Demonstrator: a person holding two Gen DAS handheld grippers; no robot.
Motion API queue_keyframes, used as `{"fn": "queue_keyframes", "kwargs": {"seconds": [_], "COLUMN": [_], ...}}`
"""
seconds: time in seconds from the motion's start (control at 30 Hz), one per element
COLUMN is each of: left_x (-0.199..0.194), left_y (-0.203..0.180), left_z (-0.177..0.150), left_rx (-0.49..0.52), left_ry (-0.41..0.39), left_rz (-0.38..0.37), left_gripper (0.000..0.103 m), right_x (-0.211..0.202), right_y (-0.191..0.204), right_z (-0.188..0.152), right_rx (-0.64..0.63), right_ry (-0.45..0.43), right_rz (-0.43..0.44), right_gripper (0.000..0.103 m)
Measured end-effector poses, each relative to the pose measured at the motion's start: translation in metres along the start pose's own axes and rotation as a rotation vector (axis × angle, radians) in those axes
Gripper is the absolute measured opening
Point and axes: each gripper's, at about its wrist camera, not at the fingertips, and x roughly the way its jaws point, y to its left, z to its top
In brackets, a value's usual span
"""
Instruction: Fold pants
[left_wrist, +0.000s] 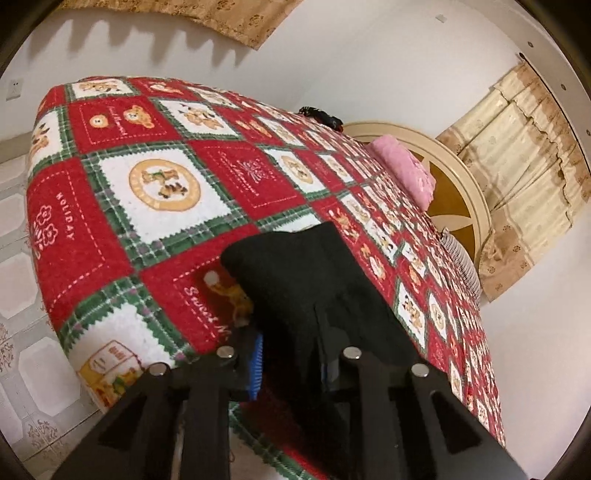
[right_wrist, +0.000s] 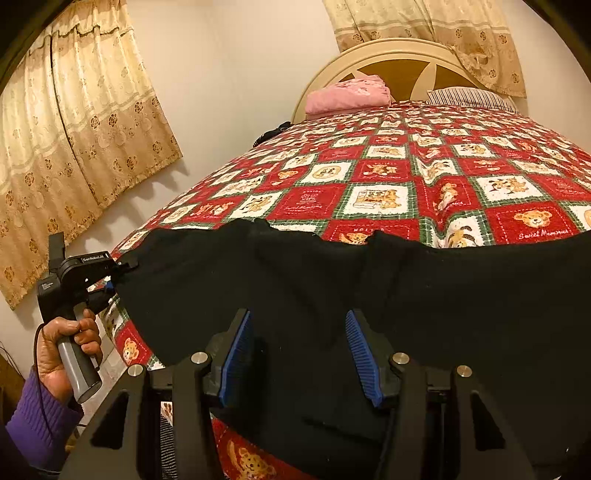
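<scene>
At the left, an edge of the black fabric pants (right_wrist: 332, 295), spread on the red patchwork bear-print bedspread (right_wrist: 406, 173), is pinched by the left gripper (right_wrist: 117, 271). Rightward, the right gripper (right_wrist: 299, 354) is held wide above the cloth. A fold appears under way; a matching grip seems needed next.

Hidden and cut-off parts, both wrist views

You lose the left gripper (left_wrist: 291, 354) fingertips under the black pants (left_wrist: 314, 280); only a blue pad (left_wrist: 256, 365) edge shows, so you cannot read the jaw gap there. From the right wrist, the pants (right_wrist: 332, 288) run off the right and bottom edges and cover the near bedspread (right_wrist: 388, 166). The left gripper (right_wrist: 114, 273) tips are too small to tell apart there. The dark object (left_wrist: 321, 116) at the bed's far edge is too small to identify. Your left hand's (right_wrist: 70, 343) sleeve is cropped.
</scene>
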Motion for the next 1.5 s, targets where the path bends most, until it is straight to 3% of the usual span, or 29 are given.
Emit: {"fn": "queue_keyframes", "kwargs": {"seconds": [0.2,0.33,0.53,0.73,1.03,1.2,1.5], "left_x": [-0.020,-0.038,-0.062,-0.071,-0.078,-0.076,-0.061], "left_y": [-0.029,-0.066,-0.135,-0.190,-0.246,-0.263,-0.258], "left_z": [0.000,-0.005,-0.034,-0.081,-0.175,-0.220,-0.261], "left_rx": [0.139,0.273,0.480,0.622,0.895,1.047,1.225], "left_ry": [-0.067,-0.119,-0.136,-0.057,0.065,0.119,0.153], "left_rz": [0.004,-0.045,-0.173,-0.346,-0.519,-0.550,-0.494], "left_gripper": [0.021,0.021,0.021,0.021,0.021,0.021,0.021], "right_x": [-0.006,-0.026,-0.069,-0.102,-0.121,-0.125,-0.126], "right_y": [-0.005,-0.027,-0.062,-0.099,-0.143,-0.155,-0.164], "right_z": [0.007,0.019,0.028,0.019,-0.003,-0.006,-0.010], "right_rx": [0.038,0.135,0.166,0.224,0.370,0.428,0.504], "right_ry": [-0.001,-0.044,-0.092,-0.098,-0.089,-0.104,-0.123], "right_rz": [0.021,0.039,-0.039,-0.098,-0.041,0.013,0.082], "right_gripper": [0.055,0.055,0.055,0.055,0.055,0.055,0.055]}}
